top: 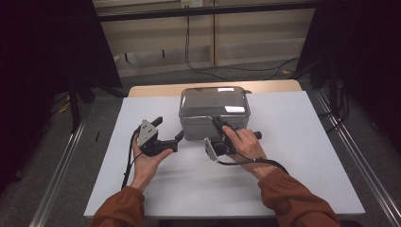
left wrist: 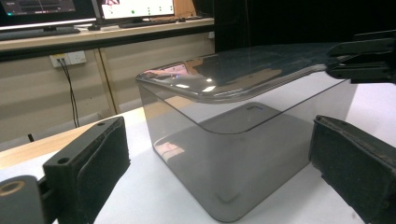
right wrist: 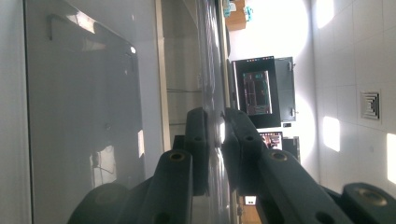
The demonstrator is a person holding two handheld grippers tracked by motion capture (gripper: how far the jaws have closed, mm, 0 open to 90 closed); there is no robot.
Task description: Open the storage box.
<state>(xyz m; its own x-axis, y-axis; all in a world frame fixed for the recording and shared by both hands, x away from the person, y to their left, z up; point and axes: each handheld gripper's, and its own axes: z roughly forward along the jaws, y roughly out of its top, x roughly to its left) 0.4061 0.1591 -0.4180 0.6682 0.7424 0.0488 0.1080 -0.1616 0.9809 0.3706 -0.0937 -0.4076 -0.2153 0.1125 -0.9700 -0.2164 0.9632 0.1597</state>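
Observation:
A clear grey plastic box [top: 213,118] with a lid [top: 213,97] stands at the middle of the white table top [top: 293,156]. My right gripper [top: 218,124], turned on its side, is shut on the lid's front rim near the right corner. In the right gripper view the jaws [right wrist: 217,126] clamp the thin lid edge [right wrist: 208,56], with the box wall [right wrist: 84,116] to the left. My left gripper [top: 169,128] stands open just left of the box, apart from it. In the left gripper view its wide-spread jaws [left wrist: 219,140] frame the box's corner [left wrist: 233,158], and the right gripper [left wrist: 364,58] pinches the lid [left wrist: 243,70].
The box sits near the white top's far edge, with a wooden strip [top: 156,90] behind it. There is bare white surface to both sides and in front. Cables [top: 203,68] lie on the floor beyond. A desk with monitors [left wrist: 135,9] stands farther off.

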